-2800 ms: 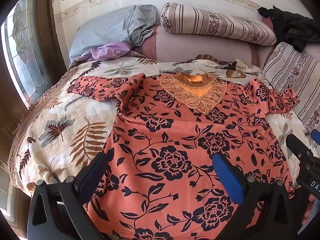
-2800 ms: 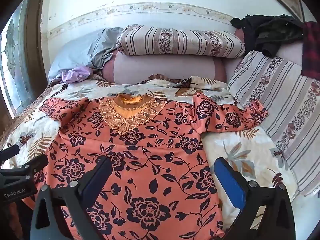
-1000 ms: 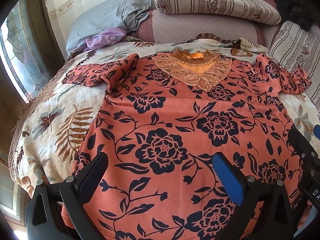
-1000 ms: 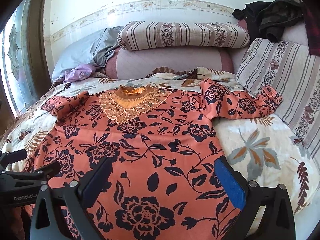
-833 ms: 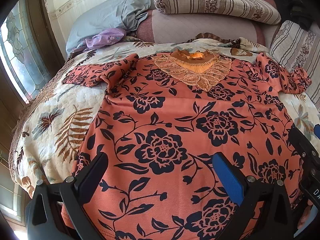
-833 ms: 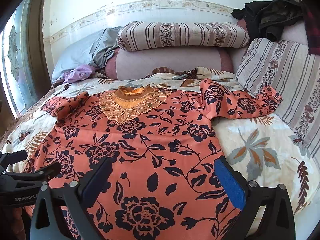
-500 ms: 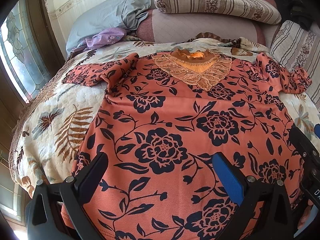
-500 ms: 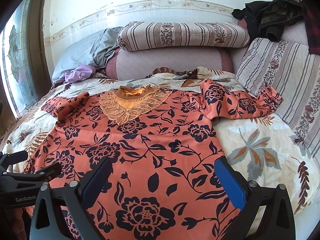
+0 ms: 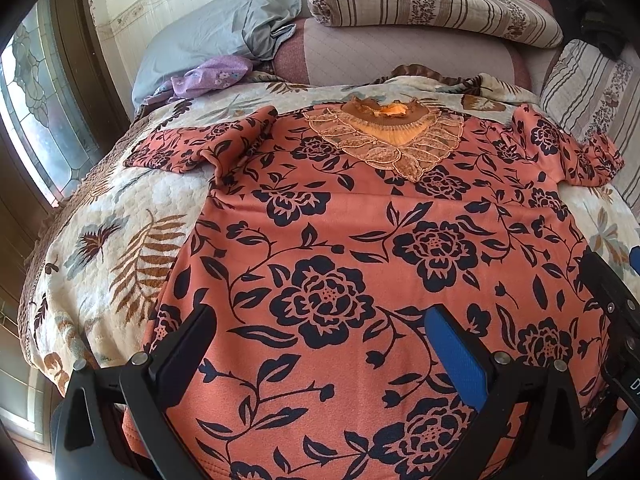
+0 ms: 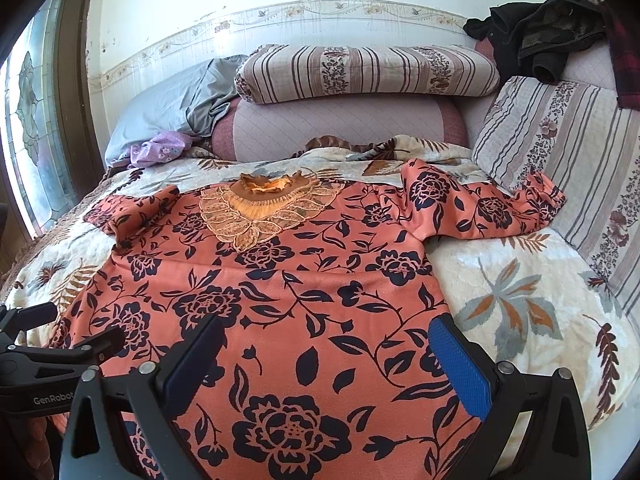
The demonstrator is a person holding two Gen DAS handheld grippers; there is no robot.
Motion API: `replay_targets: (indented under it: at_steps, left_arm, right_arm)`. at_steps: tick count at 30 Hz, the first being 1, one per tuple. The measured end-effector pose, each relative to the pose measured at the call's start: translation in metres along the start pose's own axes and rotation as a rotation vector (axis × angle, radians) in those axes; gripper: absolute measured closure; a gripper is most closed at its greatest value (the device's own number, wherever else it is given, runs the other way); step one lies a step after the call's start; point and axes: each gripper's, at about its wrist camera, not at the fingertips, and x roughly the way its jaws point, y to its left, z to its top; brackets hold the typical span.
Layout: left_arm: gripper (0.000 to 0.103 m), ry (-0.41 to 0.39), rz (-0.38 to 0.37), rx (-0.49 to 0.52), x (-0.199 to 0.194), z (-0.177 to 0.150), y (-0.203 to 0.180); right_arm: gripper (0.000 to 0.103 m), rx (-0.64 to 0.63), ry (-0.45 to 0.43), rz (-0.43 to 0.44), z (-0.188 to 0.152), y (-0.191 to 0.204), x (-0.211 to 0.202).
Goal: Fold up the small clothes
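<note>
Left claw (image 9: 320,332) spread wide, released, nothing between its fingers; it hangs over the lower left part of the orange floral top (image 9: 360,248). Right claw (image 10: 324,344) also wide apart and empty, over the lower right part of the same top, near the hem edge. Each claw shows at the edge of the other's view, side by side.

Top lies flat, front up, on the bed (image 10: 520,280) with its leaf-print quilt; lace collar (image 10: 264,212) points toward the pillows. Left sleeve (image 9: 192,148) is bunched and partly folded near the shoulder; right sleeve (image 10: 492,208) stretches out toward the striped cushion (image 10: 568,152). A faint crease runs across the chest.

Behind: striped bolster (image 10: 368,72) on a pinkish bolster, grey pillow (image 9: 216,36), purple cloth (image 9: 208,78), dark clothes (image 10: 548,36) at the back right.
</note>
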Motion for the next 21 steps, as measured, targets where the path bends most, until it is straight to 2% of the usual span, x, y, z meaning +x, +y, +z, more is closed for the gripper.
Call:
replay_targets:
  at_steps: [14,18,21]
  left_arm:
    - [0.000,0.003,0.002,0.012,0.001,-0.001,-0.001]
    - [0.000,0.028,0.021,0.062,0.018,-0.006,0.004]
    - [0.000,0.040,0.049,0.098,0.032,-0.005,0.011]
  right_arm:
    - [0.000,0.005,0.000,0.011,0.000,0.000,-0.001]
    - [0.000,0.074,0.042,0.105,-0.001,-0.012,-0.001]
    - [0.000,0.229,0.050,0.206,0.006,-0.043,-0.006]
